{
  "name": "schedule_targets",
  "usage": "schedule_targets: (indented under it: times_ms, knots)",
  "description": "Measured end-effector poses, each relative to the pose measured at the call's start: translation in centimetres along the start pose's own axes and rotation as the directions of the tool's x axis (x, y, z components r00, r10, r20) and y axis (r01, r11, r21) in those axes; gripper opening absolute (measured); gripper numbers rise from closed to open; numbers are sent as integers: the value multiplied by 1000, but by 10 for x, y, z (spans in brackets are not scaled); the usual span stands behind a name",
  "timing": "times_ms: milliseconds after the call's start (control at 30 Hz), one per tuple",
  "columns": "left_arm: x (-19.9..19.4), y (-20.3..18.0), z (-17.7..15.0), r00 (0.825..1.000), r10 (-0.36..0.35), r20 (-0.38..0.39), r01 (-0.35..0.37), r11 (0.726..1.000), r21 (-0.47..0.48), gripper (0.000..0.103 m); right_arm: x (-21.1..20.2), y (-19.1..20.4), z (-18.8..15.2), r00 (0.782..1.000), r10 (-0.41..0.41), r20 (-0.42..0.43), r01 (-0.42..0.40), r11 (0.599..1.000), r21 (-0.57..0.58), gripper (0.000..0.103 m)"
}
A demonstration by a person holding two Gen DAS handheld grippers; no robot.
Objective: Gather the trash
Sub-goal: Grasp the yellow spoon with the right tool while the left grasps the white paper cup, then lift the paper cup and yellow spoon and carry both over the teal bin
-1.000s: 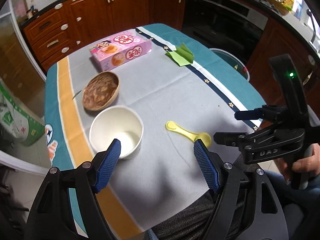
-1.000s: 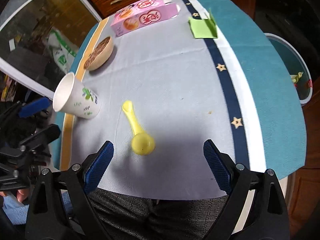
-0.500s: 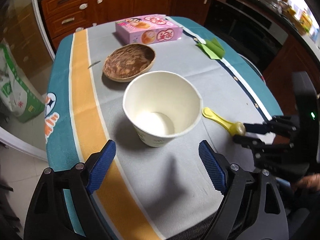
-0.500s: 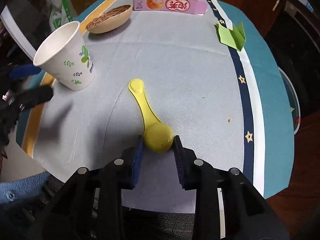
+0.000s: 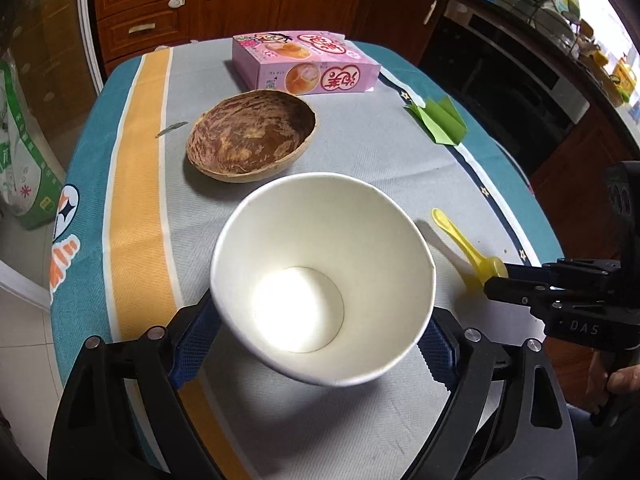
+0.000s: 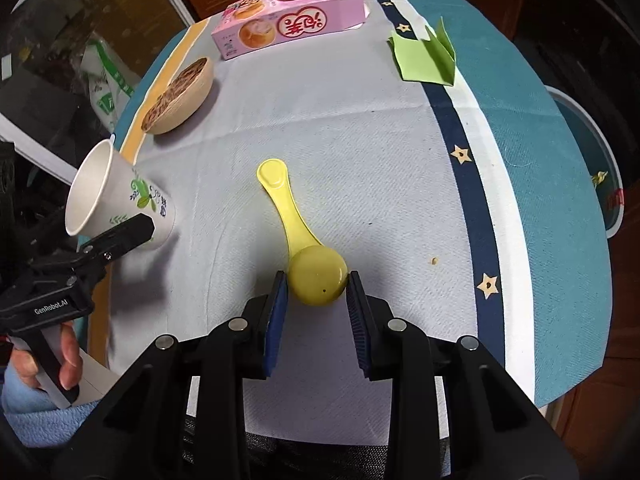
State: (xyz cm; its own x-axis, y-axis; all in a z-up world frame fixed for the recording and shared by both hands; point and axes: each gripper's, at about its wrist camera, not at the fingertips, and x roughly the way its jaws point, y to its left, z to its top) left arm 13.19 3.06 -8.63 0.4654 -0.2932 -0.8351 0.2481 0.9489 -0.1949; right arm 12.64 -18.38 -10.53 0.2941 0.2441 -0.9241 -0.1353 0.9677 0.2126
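Note:
My left gripper (image 5: pixel 316 344) is shut on a white paper cup (image 5: pixel 320 276) with a leaf print; the cup tilts toward me and seems lifted off the cloth. It also shows in the right wrist view (image 6: pixel 116 196). My right gripper (image 6: pixel 318 280) is shut on the bowl of a yellow plastic spoon (image 6: pixel 304 240), whose handle points away over the grey cloth. The spoon also shows in the left wrist view (image 5: pixel 468 248). A folded green paper (image 6: pixel 424 56) lies at the far right of the table.
A pink snack box (image 5: pixel 308 64) lies at the far side of the table (image 5: pixel 132 184). A brown coconut-shell bowl (image 5: pixel 252 136) sits in front of it. A round bin (image 6: pixel 592 160) stands on the floor right of the table. Kitchen cabinets (image 5: pixel 224 4) stand behind.
My left gripper closed in on the paper cup, gripped it and tilted it up. My right gripper closed on the spoon's bowl and still holds it.

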Motion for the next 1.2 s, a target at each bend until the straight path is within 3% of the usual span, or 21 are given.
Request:
schedule_targets:
  times_ms: [100, 233, 400, 700, 933, 1200]
  knots:
    - [-4, 3, -2, 1000, -7, 18, 7, 1000, -17, 87, 2, -1, 1, 1000, 11, -1, -11, 1000, 11, 29]
    - [-6, -4, -1, 1000, 26, 9, -26, 1000, 18, 66, 1, -1, -1, 999, 33, 0, -33, 999, 17, 29]
    - [-10, -14, -2, 998, 59, 4, -59, 997, 46, 62, -7, -5, -4, 998, 58, 17, -58, 998, 24, 29]
    - [-28, -48, 16, 999, 30, 10, -31, 991, 126, 61, -28, -31, -1, 993, 89, 76, -95, 992, 79, 29]
    - [-23, -105, 51, 1000, -29, -5, 29, 971, 236, 62, -50, -78, 2, 984, 97, 147, -122, 977, 173, 29]
    - [12, -197, 96, 994, -89, -67, 107, 927, 361, 62, -98, -169, 7, 969, 3, 247, -78, 952, 296, 29]
